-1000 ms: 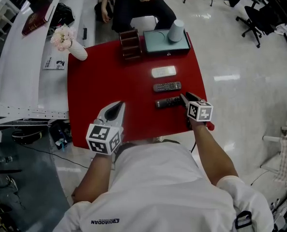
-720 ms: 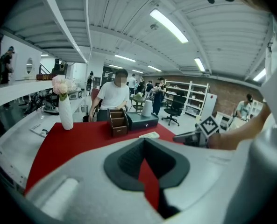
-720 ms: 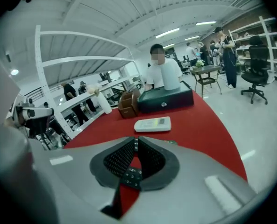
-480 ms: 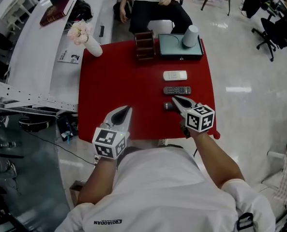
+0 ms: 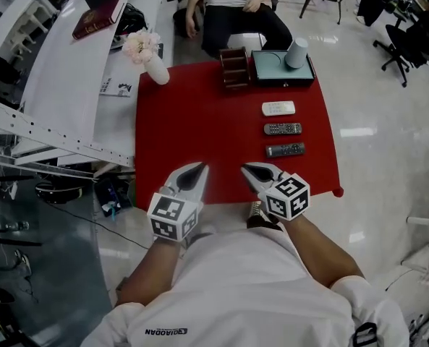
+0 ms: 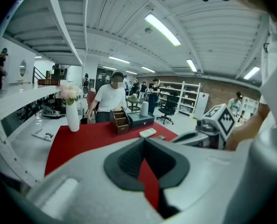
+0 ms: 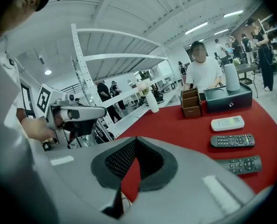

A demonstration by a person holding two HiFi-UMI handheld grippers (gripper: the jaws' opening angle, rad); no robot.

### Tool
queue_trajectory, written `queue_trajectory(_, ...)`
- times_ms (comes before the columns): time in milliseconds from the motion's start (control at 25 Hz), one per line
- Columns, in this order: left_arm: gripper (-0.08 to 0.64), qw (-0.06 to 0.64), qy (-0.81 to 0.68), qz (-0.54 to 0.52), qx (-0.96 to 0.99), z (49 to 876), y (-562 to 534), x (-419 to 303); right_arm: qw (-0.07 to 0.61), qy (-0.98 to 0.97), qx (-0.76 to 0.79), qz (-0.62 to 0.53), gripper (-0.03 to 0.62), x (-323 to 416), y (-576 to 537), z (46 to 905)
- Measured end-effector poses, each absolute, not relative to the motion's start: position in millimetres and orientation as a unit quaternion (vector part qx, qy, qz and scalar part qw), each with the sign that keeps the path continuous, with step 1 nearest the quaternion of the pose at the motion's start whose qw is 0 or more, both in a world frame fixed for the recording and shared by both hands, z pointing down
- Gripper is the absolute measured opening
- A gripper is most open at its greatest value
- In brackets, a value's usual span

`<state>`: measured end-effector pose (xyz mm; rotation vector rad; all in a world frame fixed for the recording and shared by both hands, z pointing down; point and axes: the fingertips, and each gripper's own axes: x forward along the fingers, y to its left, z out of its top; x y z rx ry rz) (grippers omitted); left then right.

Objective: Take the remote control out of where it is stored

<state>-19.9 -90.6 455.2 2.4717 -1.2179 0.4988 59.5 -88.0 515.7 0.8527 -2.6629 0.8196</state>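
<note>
Three remotes lie in a column on the right half of the red table (image 5: 200, 121): a white one (image 5: 279, 108), a dark grey one (image 5: 282, 128) and a black one (image 5: 285, 150). The right gripper view shows them too: the white remote (image 7: 227, 122), the grey remote (image 7: 232, 140) and the black remote (image 7: 239, 164). My right gripper (image 5: 252, 170) hovers at the table's near edge, left of the black remote, shut and holding nothing. My left gripper (image 5: 194, 170) hangs beside it, also shut and empty. A brown organizer (image 5: 234, 67) stands at the far edge.
A dark box with a drawer (image 5: 283, 67) and a grey cup (image 5: 296, 52) stand at the far right. A white vase of flowers (image 5: 149, 56) is at the far left corner. A seated person (image 5: 236, 6) faces the table. A white shelf unit (image 5: 62, 85) runs along the left.
My right gripper was open at the black remote, shut, then drew back left toward the near edge without it. The left gripper barely moved.
</note>
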Motion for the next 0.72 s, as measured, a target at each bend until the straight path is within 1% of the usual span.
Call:
queue_trajectory(240, 0.002, 0.168, -0.413, 0.166, 0.880, 453, -53, -71, 0.105, -0.901, 0.325, 0.267, 0.005, 15, -49, 508)
queue_trajectory(720, 0.002, 0.156, -0.369, 0.154, 0.903, 449, 14, -131, 0.077, -0.884, 0.392, 0.243, 0.005, -40, 26, 485)
